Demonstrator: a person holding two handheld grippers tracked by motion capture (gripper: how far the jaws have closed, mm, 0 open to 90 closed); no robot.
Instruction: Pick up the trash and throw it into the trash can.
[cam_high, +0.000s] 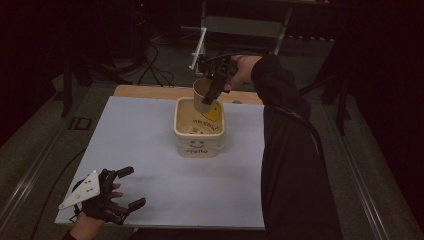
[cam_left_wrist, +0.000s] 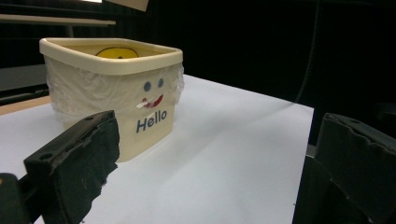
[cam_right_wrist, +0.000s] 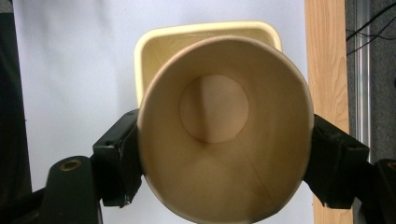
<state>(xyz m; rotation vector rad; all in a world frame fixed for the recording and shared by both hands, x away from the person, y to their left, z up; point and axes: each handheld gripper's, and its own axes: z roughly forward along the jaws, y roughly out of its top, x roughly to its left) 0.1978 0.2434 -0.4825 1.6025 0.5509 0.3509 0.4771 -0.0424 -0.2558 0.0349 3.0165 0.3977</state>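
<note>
paper cup (cam_right_wrist: 224, 140) tilted, right gripper (cam_high: 216, 82) clamping

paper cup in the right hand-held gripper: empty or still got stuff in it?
Empty. The right gripper view looks straight into the paper cup: bare bottom disc and clean walls. The right hand-held gripper clamps it, tipped over the cream tub.

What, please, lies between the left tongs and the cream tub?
Nothing: in the high view, bare white tabletop separates the left tongs from the cream tub.

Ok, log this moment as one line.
right gripper: holding paper cup, empty, above bin | left gripper: open, idle at table corner
</note>
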